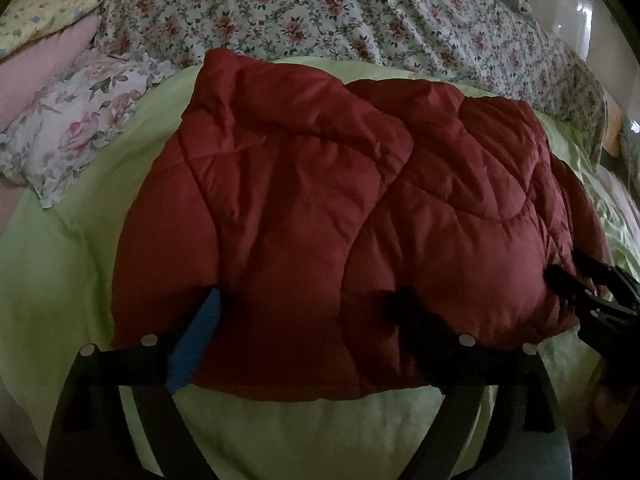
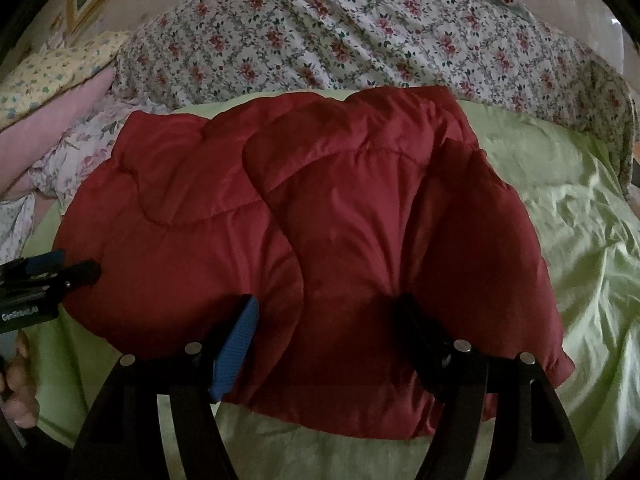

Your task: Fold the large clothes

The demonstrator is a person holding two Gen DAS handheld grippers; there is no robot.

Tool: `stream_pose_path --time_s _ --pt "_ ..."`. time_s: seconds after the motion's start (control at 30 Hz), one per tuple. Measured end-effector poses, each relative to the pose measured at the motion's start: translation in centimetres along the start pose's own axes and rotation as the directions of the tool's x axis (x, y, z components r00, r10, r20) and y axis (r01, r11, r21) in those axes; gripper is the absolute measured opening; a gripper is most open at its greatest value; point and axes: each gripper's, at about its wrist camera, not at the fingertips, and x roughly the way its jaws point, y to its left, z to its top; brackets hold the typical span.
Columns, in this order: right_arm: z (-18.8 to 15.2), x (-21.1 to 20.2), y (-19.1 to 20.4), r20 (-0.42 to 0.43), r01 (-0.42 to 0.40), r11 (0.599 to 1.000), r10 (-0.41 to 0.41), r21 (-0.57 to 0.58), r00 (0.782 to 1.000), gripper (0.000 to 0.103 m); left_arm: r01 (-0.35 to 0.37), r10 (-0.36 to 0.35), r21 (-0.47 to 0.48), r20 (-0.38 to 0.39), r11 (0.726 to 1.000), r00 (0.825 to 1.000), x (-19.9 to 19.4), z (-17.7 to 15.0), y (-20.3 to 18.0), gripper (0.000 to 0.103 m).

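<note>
A puffy dark red quilted jacket [image 1: 320, 184] lies folded on a light green sheet [image 1: 72, 264], one padded layer overlapping the other. My left gripper [image 1: 308, 320] stands open over the jacket's near edge; the blue pad [image 1: 196, 344] and the black finger are spread wide, with the fabric between them loose. In the right wrist view the same jacket [image 2: 340, 208] bulges between the fingers of my right gripper [image 2: 328, 328], whose pads press into its near hem. The left gripper [image 2: 76, 268] shows at the jacket's left edge, and the right gripper [image 1: 572, 276] at its right edge.
A flowered duvet [image 1: 320, 12] is heaped behind the jacket. Flowered and pink pillows [image 1: 80, 120] lie at the far left. A person's hand [image 2: 20, 380] holds the left gripper's handle. Wrinkled green sheet [image 2: 580, 220] spreads out to the right.
</note>
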Motion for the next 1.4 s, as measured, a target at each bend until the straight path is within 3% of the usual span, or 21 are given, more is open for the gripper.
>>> stream_pose_path --time_s 0.37,0.43,0.77,0.9,1.0,1.23,1.4 --pt "0.2 -2.0 -0.7 0.003 -0.028 0.998 0.028 0.054 1.000 0.074 0.013 -0.013 -0.002 0.001 1.000 1.000 -0.3 0.0 0.2 0.090" --pt "0.2 -2.4 -0.7 -0.001 -0.024 0.998 0.024 0.052 1.000 0.078 0.012 -0.012 -0.002 -0.002 1.000 1.000 -0.4 0.0 0.2 0.090" --pt "1.6 -3.6 -0.2 0.002 -0.057 0.998 0.057 0.038 0.998 0.079 0.019 -0.019 -0.002 -0.006 1.000 1.000 -0.9 0.5 0.8 0.090" --pt "2.4 -1.9 0.5 -0.037 -0.061 0.998 0.061 0.003 0.997 0.080 0.027 -0.026 0.014 -0.022 1.000 0.999 0.6 1.1 1.0 0.091" --pt "2.7 0.2 0.7 -0.075 -0.067 0.998 0.067 0.008 0.995 0.082 0.023 -0.022 0.026 -0.023 0.999 0.999 1.5 1.7 1.0 0.099" --pt "5.1 4.1 0.0 -0.083 0.014 1.000 -0.015 -0.016 0.996 0.090 0.013 -0.013 0.033 -0.021 0.999 1.000 3.1 3.3 0.8 0.102" --pt "6.5 6.1 -1.4 -0.084 0.022 1.000 -0.021 0.013 0.996 0.090 -0.005 0.006 0.029 -0.020 1.000 1.000 4.9 4.7 0.7 0.103"
